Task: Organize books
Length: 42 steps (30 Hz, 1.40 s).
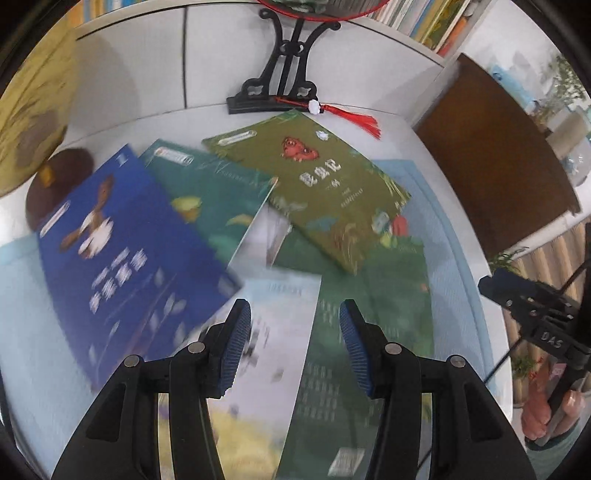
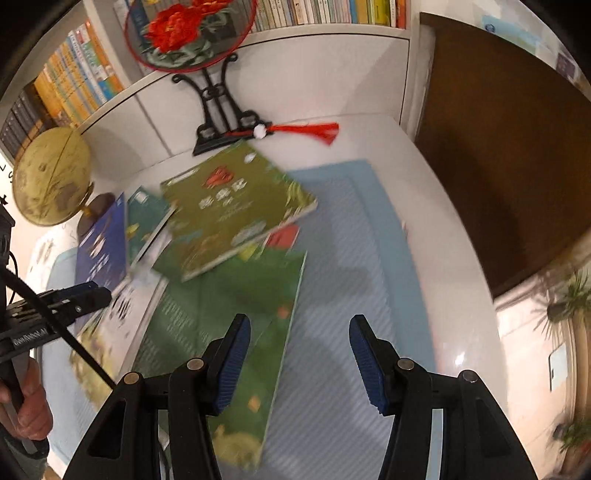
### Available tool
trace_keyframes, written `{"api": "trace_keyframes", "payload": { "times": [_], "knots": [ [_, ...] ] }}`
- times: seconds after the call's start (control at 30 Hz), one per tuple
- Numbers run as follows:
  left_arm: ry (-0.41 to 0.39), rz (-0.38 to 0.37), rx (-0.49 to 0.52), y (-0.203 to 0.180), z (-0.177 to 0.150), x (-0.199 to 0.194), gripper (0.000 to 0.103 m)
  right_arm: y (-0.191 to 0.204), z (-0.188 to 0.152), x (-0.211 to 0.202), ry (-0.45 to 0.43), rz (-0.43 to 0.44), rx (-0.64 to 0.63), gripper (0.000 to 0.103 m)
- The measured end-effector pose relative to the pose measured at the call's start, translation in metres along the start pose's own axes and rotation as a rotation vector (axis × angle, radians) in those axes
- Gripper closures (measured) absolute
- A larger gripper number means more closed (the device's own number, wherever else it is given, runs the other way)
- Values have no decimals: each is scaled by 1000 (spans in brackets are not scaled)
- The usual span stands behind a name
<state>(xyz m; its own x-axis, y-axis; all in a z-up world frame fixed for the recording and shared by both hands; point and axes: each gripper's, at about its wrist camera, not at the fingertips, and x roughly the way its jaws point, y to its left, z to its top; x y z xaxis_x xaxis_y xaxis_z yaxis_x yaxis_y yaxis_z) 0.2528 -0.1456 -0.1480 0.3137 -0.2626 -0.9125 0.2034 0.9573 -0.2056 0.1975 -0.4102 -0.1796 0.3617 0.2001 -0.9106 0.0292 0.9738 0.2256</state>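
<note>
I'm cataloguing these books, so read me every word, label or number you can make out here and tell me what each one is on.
"DAS": white letters on the black body of the right gripper.
Olive book: white title characters, too blurred to read.
Blue book: white title, too blurred.
Dark green book: rows of small print, too blurred.
Shelf books: spine lettering too small.
Left gripper: white lettering on its body, unreadable.

Bare mat (image 2: 343, 258) right of the scattered books (image 2: 236, 210); fan stand (image 2: 218, 114), apparently, behind.
</note>
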Motion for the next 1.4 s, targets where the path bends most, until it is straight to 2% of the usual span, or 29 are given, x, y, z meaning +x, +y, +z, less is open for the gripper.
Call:
{"api": "trace_keyframes", "payload": {
  "times": [0.2,0.23,0.27,0.37,0.53,0.63,0.73,0.9,0.97,1.0,1.17,1.3,1.4],
  "knots": [
    [36,13,-82,4,32,39,55,-17,50,43,0,65,59,50],
    [38,14,-86,4,36,44,55,-21,58,52,7,77,75,56],
    [42,20,-94,4,39,50,55,-24,64,59,1,86,86,66],
    [61,11,-131,6,50,68,55,-32,83,84,21,106,115,73],
    [56,-24,-152,4,62,81,55,-33,107,112,35,108,111,73],
    [53,-16,-135,-2,66,87,55,-28,113,127,56,96,87,73],
    [34,7,-109,-9,66,88,55,-23,108,134,71,127,73,73],
    [0,-71,-93,-11,60,79,57,-21,95,123,76,157,49,73],
    [-13,-127,-84,-16,56,71,57,-18,87,114,79,159,29,73],
    [-17,-141,-75,-19,55,69,61,-15,83,109,79,155,17,73],
    [-36,-161,5,-39,48,56,62,-10,60,86,98,195,15,73],
    [-40,-191,26,-45,39,46,73,-18,43,72,105,224,33,73],
    [-42,-250,22,-48,34,38,82,-29,27,62,124,260,59,73]
  ]
}}
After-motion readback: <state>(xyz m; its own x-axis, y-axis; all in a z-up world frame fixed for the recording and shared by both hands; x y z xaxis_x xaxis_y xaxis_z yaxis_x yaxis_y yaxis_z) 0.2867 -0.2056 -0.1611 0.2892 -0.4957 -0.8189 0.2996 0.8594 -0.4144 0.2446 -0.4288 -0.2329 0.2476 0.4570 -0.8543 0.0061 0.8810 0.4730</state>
